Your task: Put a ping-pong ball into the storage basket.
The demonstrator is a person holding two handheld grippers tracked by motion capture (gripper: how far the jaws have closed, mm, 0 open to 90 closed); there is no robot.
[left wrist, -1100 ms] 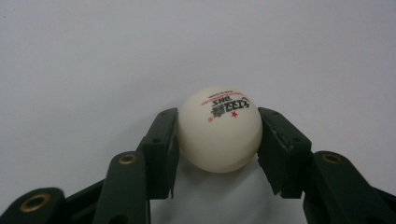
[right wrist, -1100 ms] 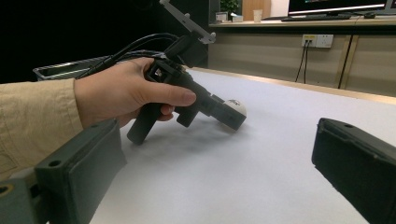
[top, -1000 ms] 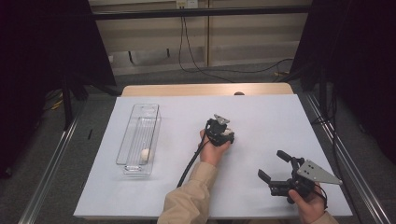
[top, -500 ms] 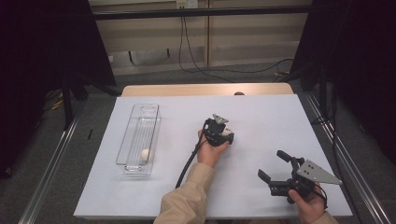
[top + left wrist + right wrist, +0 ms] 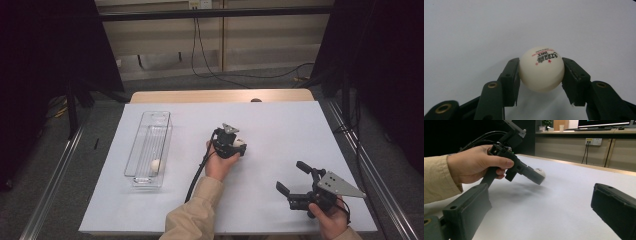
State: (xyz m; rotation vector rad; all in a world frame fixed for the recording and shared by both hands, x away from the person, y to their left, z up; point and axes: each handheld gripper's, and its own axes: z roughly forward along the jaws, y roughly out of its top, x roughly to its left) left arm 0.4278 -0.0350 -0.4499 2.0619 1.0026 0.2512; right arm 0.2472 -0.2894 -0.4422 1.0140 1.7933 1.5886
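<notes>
Near the table's middle the left gripper is clamped on a white ping-pong ball, likely bound for the clear bin at left, while the right gripper waits near-right, jaws apart.

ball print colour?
Red lettering and star on the white ball; clearest in the left gripper view.

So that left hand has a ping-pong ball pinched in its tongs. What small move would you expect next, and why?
Probably a short lift and carry left toward the clear tray. The left tongs are shut on the ping-pong ball, both jaws pressing its sides, low over the white table. The tray already holds a similar ball, which suggests that this one belongs there. The right tongs sit open nearby.
</notes>
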